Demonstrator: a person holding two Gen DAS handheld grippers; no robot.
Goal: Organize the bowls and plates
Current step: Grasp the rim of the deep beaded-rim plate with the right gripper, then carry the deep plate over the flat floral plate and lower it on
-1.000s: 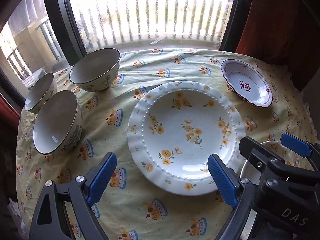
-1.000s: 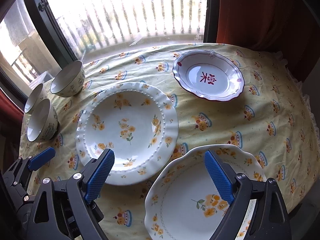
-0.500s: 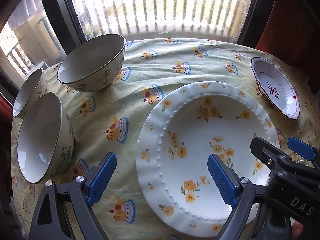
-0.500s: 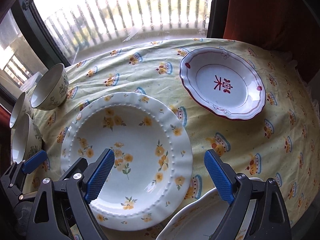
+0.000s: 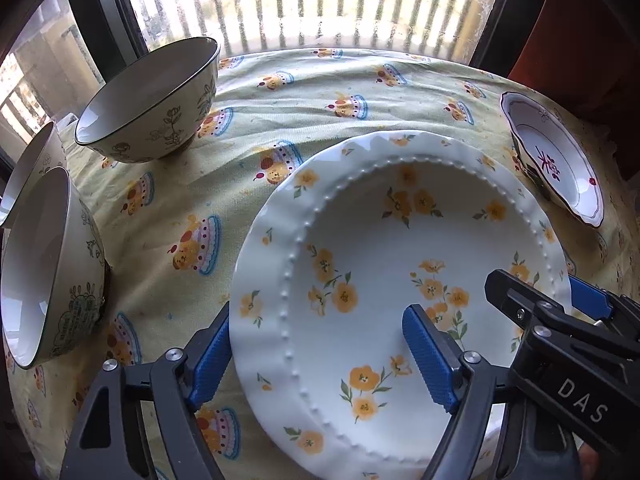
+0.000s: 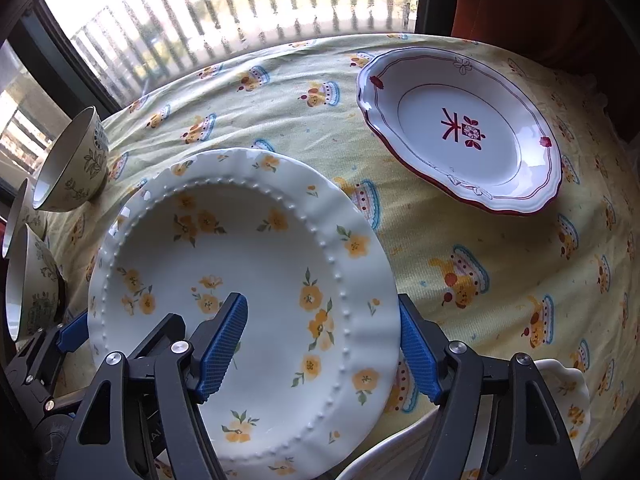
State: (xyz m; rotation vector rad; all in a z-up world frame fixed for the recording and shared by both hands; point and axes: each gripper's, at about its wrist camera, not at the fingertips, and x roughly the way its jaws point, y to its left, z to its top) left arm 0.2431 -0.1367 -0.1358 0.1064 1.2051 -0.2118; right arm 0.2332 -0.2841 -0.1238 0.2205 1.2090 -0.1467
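A white deep plate with yellow flowers (image 5: 380, 240) (image 6: 240, 240) lies on the tablecloth in the middle. My left gripper (image 5: 320, 356) straddles its left rim, one blue pad outside the edge and the other inside the well, and its jaws are closing. My right gripper (image 6: 320, 348) straddles the right rim the same way, also closing. Neither pair of pads visibly presses on the plate. The right gripper's body shows at the right of the left wrist view. Three cream bowls (image 5: 148, 100) stand at the left.
A red-trimmed plate (image 6: 460, 132) sits at the back right. A scalloped flowered plate (image 6: 568, 392) lies at the near right edge, close to the right gripper. The yellow printed tablecloth (image 5: 320, 92) covers a round table by a window. A dark chair back stands at the right.
Both grippers have come down and forward onto the flowered plate. Their jaws have narrowed and now bracket its left and right rims. The scalloped plate has slid out from under the right gripper.
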